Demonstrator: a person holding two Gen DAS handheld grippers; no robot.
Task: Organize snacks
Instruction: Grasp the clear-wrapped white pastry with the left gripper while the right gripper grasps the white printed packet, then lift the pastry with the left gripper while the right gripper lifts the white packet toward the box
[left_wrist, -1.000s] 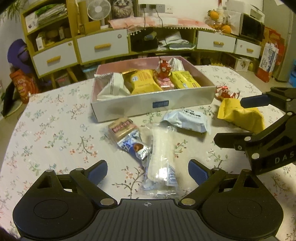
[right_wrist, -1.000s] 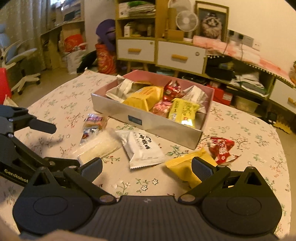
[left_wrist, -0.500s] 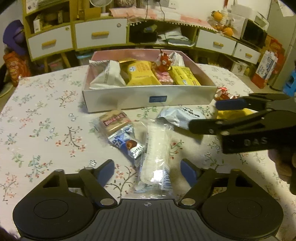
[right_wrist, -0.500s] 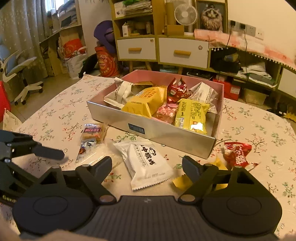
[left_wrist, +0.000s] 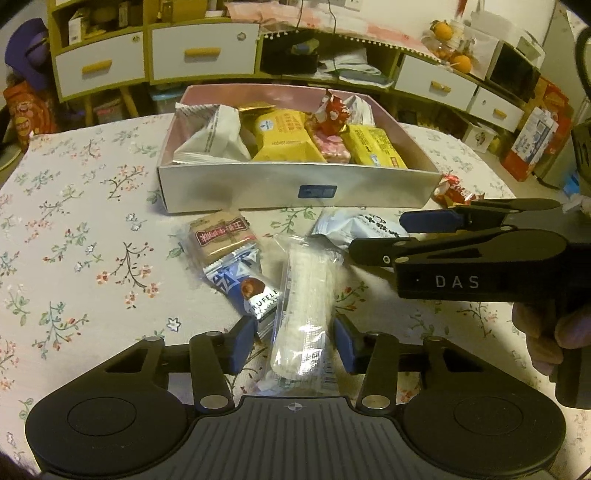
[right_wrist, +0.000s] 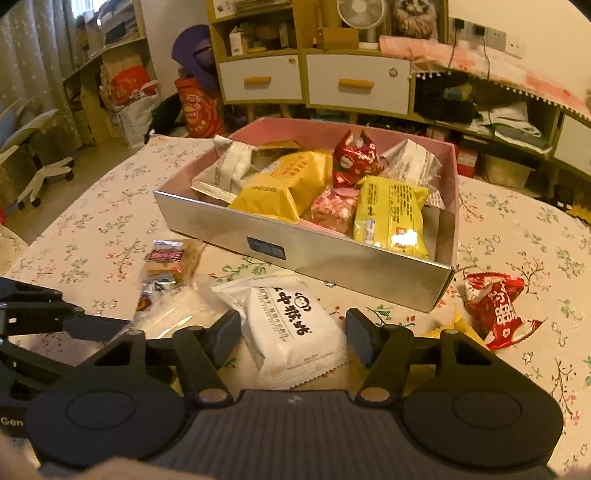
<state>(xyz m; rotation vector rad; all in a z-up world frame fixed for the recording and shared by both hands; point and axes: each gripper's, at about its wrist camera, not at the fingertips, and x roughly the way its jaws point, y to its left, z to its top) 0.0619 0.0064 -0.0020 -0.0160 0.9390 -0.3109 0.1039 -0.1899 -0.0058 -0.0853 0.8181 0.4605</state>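
A clear-wrapped white roll (left_wrist: 303, 306) lies on the floral tablecloth between the pads of my left gripper (left_wrist: 294, 345). Its jaws are closing and stand close to the wrapper on both sides. My right gripper (right_wrist: 294, 336) straddles a white packet with a monkey logo (right_wrist: 291, 328); its jaws are closing too, with small gaps left. In the left wrist view the right gripper (left_wrist: 391, 236) reaches in from the right over that white packet (left_wrist: 354, 229). The silver box with a pink inside (left_wrist: 258, 184) (right_wrist: 332, 258) holds yellow, white, red and pink packets.
A brown biscuit packet (left_wrist: 219, 238) and a blue truffle packet (left_wrist: 247, 284) lie just left of the roll. A red packet (right_wrist: 495, 306) and a yellow one (right_wrist: 448, 328) lie right of the box. Drawers and shelves (right_wrist: 354, 85) stand beyond the table.
Both grippers have come forward and down over their packets, and both sets of jaws have narrowed from wide open to close around the roll and the white packet.
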